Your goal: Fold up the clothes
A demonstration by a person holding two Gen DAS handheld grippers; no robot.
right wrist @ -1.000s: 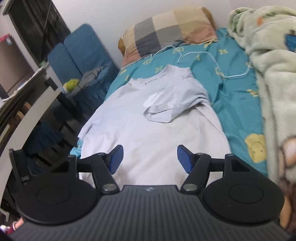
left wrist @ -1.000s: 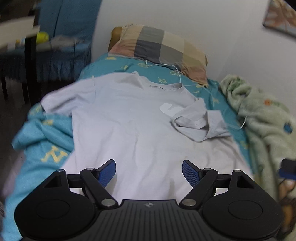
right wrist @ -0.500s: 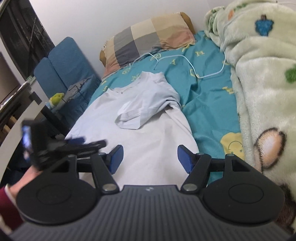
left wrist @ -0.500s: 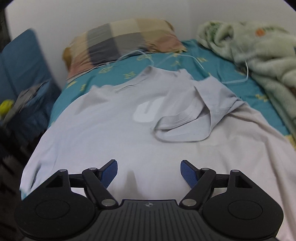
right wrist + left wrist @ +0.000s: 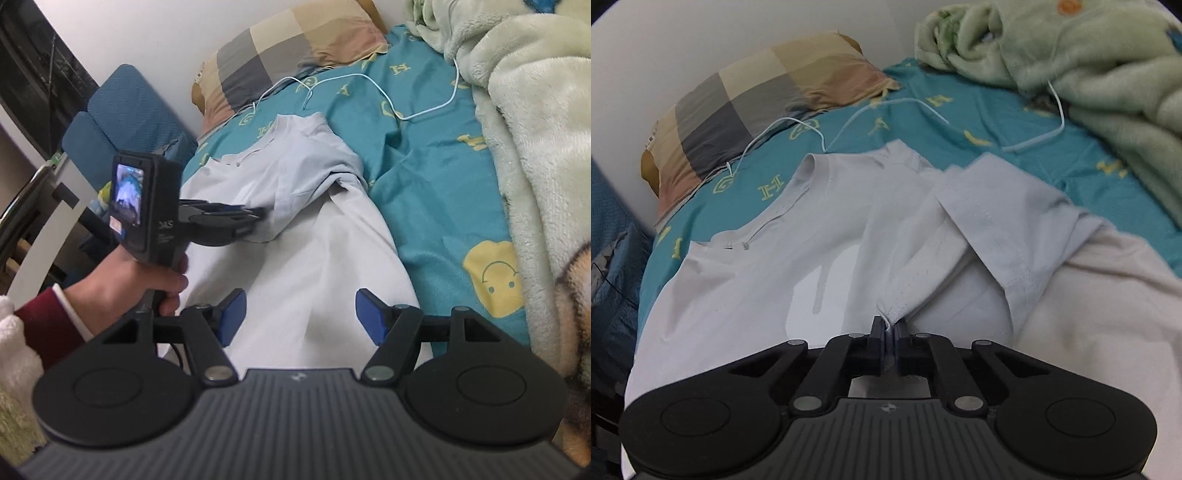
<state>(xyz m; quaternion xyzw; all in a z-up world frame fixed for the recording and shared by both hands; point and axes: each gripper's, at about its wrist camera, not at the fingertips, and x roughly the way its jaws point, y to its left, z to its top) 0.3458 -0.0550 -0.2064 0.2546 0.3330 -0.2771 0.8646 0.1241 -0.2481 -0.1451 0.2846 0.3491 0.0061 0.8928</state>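
A pale grey T-shirt [image 5: 746, 295] lies front up on the teal bed sheet [image 5: 1015, 125], its right sleeve [image 5: 1004, 221] folded in over the chest. My left gripper [image 5: 889, 328] is shut on the hem of that folded sleeve. In the right wrist view the left gripper [image 5: 255, 216] shows at the sleeve edge on the T-shirt [image 5: 317, 258], held by a hand. My right gripper [image 5: 300, 314] is open and empty above the shirt's lower body.
A checked pillow [image 5: 764, 110] lies at the head of the bed. A white cable [image 5: 923, 107] runs across the sheet. A fluffy green blanket [image 5: 1089, 62] is bunched along the right side. A blue chair [image 5: 125, 110] stands left of the bed.
My left gripper moved forward to the folded sleeve and shut on its hem. My right gripper stayed open and shifted slightly closer over the shirt.
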